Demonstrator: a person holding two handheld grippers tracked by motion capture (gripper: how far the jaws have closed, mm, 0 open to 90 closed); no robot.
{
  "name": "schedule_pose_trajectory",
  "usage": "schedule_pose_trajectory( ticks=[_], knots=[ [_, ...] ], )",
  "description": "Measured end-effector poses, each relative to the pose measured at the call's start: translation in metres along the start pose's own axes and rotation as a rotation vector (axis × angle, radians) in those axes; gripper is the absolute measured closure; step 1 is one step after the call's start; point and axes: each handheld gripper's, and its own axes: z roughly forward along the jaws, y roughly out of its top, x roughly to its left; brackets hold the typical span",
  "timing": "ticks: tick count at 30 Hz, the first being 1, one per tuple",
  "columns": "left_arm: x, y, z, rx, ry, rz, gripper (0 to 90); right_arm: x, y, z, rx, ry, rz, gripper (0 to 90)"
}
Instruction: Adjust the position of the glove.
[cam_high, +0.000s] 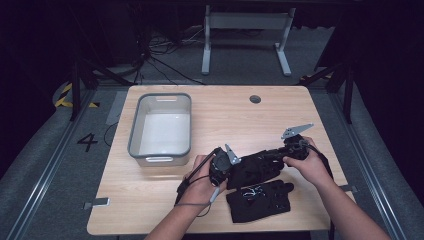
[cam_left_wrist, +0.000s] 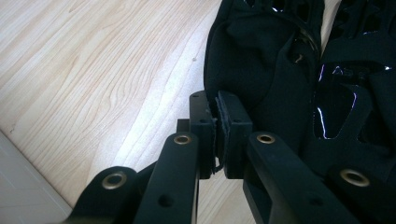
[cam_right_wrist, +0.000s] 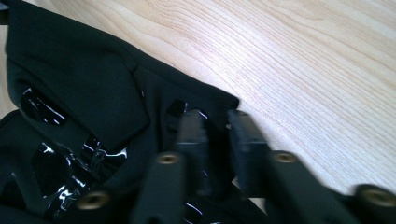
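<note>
A black glove (cam_high: 255, 170) is stretched between my two grippers near the table's front middle. My left gripper (cam_high: 239, 164) holds its left end. In the left gripper view the jaws (cam_left_wrist: 219, 135) are pressed together on a thin fold of the glove (cam_left_wrist: 252, 60). My right gripper (cam_high: 274, 155) comes in from the right. Its jaws (cam_right_wrist: 217, 140) straddle the edge of the glove (cam_right_wrist: 84, 84), with dark fabric between them. A second black glove (cam_high: 260, 201) with glossy markings lies flat just in front of the held one.
A grey-rimmed white bin (cam_high: 134, 130) stands empty at the table's left, beside my left hand. A round cable hole (cam_high: 255, 99) sits near the far edge. Bare wood (cam_high: 235, 120) stretches behind the gloves. A desk frame (cam_high: 245, 30) stands on the floor beyond.
</note>
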Motion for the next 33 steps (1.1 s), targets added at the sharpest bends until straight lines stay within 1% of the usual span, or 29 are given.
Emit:
schedule_pose_trajectory(
  ticks=[1,3,7,8,12,16,17,20,22,23,24,25,27,29,32,33],
  knots=[
    [0.0,0.0,0.0,0.0,-0.001,0.0,85.9,0.001,0.0,-0.002,-0.002,-0.004,-0.009,87.1],
    [0.0,0.0,0.0,-0.003,-0.002,0.0,85.9,0.002,0.0,-0.007,-0.014,-0.021,-0.031,88.7],
    [-0.001,0.0,-0.004,-0.009,-0.006,0.0,85.8,0.007,-0.001,-0.018,-0.053,-0.05,-0.054,89.3],
    [-0.001,0.0,-0.005,-0.016,-0.004,-0.001,85.8,0.009,-0.002,-0.021,-0.065,-0.059,-0.066,89.3],
    [-0.005,0.0,-0.012,-0.031,-0.001,0.006,85.8,0.019,-0.007,-0.034,-0.121,-0.071,-0.099,89.3],
    [-0.014,0.0,-0.021,-0.033,-0.001,0.035,85.8,0.032,-0.017,-0.049,-0.156,-0.074,-0.127,89.3],
    [-0.017,0.0,-0.023,-0.035,0.001,0.039,85.8,0.036,-0.02,-0.053,-0.164,-0.076,-0.133,89.3],
    [-0.028,0.0,-0.028,-0.037,0.005,0.067,85.7,0.048,-0.029,-0.063,-0.183,-0.078,-0.158,89.4],
    [-0.034,-0.002,-0.031,-0.016,0.009,0.095,85.6,0.054,-0.034,-0.067,-0.186,-0.082,-0.173,89.4],
    [-0.038,-0.003,-0.031,-0.014,0.013,0.101,85.6,0.057,-0.036,-0.069,-0.188,-0.081,-0.179,89.3],
    [-0.041,-0.004,-0.032,-0.001,0.009,0.105,85.5,0.06,-0.038,-0.07,-0.191,-0.072,-0.182,89.3],
    [-0.043,-0.004,-0.033,0.013,-0.004,0.115,85.4,0.063,-0.041,-0.072,-0.189,-0.069,-0.185,89.3],
    [-0.045,-0.006,-0.034,0.041,-0.05,0.098,85.1,0.07,-0.046,-0.075,-0.19,-0.062,-0.193,89.3],
    [-0.046,-0.008,-0.035,0.058,-0.096,0.091,84.9,0.075,-0.053,-0.076,-0.186,-0.039,-0.187,89.3],
    [-0.049,-0.01,-0.035,0.09,-0.137,0.087,84.5,0.085,-0.066,-0.078,-0.168,-0.013,-0.184,89.2],
    [-0.05,-0.011,-0.034,0.109,-0.159,0.086,84.2,0.088,-0.07,-0.079,-0.164,-0.004,-0.182,89.2]
  ],
)
